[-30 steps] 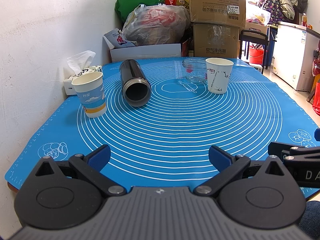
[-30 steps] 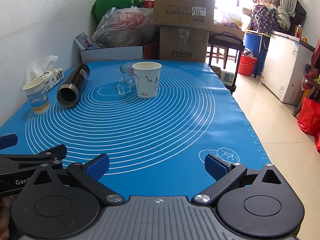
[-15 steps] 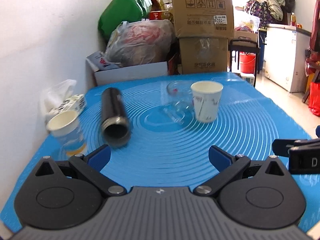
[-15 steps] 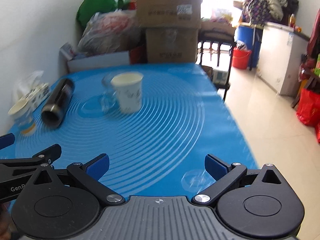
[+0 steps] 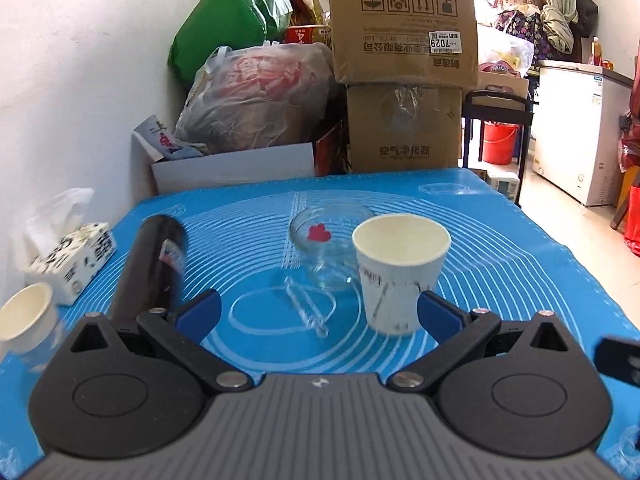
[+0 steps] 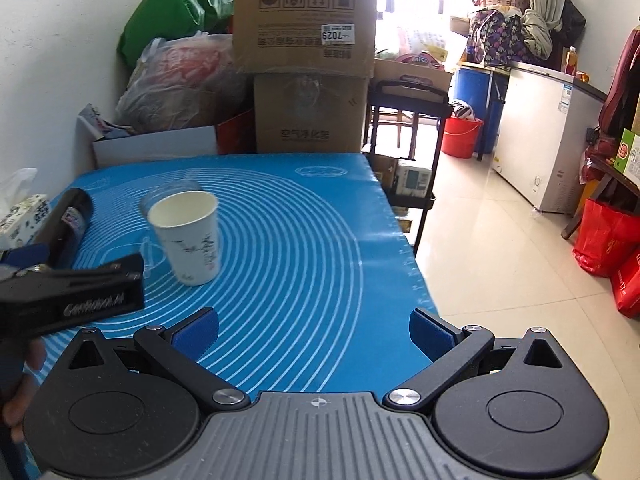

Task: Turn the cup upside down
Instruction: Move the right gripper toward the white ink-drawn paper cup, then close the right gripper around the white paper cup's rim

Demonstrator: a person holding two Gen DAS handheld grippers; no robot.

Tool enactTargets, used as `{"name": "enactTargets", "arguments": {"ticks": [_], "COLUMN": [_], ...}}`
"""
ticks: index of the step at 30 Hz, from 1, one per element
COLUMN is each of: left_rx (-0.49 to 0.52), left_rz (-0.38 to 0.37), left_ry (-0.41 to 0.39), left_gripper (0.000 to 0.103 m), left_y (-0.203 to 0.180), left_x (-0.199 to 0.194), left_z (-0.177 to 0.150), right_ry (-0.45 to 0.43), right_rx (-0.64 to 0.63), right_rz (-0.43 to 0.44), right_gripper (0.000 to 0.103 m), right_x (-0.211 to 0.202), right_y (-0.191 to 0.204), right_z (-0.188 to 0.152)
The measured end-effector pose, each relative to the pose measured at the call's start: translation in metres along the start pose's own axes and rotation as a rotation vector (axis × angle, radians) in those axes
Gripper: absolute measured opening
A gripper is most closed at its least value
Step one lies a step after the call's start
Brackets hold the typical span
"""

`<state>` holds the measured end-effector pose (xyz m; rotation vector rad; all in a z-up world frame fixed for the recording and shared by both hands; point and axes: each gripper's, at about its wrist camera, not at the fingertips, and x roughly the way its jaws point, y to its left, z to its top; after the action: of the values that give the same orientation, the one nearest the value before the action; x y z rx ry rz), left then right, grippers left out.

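A white paper cup [image 5: 398, 272] with a dark ink print stands upright, mouth up, on the blue mat [image 5: 500, 264]. It also shows in the right wrist view [image 6: 188, 238]. My left gripper [image 5: 318, 314] is open and empty, its right finger just in front of the cup. My right gripper [image 6: 314, 326] is open and empty, to the right of the cup and nearer me. The left gripper's body [image 6: 72, 296] shows at the left of the right wrist view. A second paper cup [image 5: 26, 320] with a blue print stands at the mat's left edge.
A black flask [image 5: 150, 268] lies on its side left of the cup. A glass jar [image 5: 328, 248] lies behind it, with a clear stick [image 5: 306, 312] on the mat. A tissue box [image 5: 70, 260] sits by the wall. Cardboard boxes [image 5: 404, 64] and bags stand behind the table.
Both grippers have moved forward over the mat toward the white cup, which is now much closer. Both stay open.
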<state>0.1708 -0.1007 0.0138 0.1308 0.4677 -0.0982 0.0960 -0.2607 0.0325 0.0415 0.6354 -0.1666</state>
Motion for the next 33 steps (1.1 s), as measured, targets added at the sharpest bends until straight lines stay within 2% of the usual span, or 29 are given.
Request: {"name": "enactTargets", "arguments": {"ticks": [4,12,16,17,18,21,23,33], "left_rx": [0.013,0.060,0.121,0.131,0.136,0.140,0.120,0.062], "left_rz": [-0.024,-0.060,-0.040,-0.039,-0.043,-0.056,-0.061,-0.099], "left_ry": [0.020,-0.005,-0.035,-0.038,-0.038,0.011,0.008,0.022], "left_gripper": [0.103,0.103,0.102,0.098,0.084,0.070,0.064,0.061], "left_y": [-0.010,-0.032,-0.044,-0.046,-0.047,-0.048,-0.046,-0.032], "left_x": [0.024,0.046,0.050,0.050,0.050,0.056,0.057,0.036], "left_z": [0.000,0.000,-0.001,-0.001,-0.001,0.001,0.000,0.002], "right_ry": [0.004,0.041,0.040,0.040,0.041,0.042,0.043,0.026], "right_rx": [0.003,0.054,0.054,0.052,0.050,0.054,0.058,0.051], "right_rz": [0.003,0.026,0.040,0.042,0.043,0.048,0.051,0.052], "right_gripper": [0.103,0.103,0.103,0.103,0.103,0.103,0.103,0.103], "right_x": [0.018,0.047,0.054,0.056,0.057,0.060,0.060,0.051], "right_y": [-0.010,-0.030,-0.032,-0.031,-0.031,-0.031,-0.030,-0.030], "right_z": [-0.001,-0.003,-0.005,-0.005,-0.006,-0.008,-0.007,-0.008]}}
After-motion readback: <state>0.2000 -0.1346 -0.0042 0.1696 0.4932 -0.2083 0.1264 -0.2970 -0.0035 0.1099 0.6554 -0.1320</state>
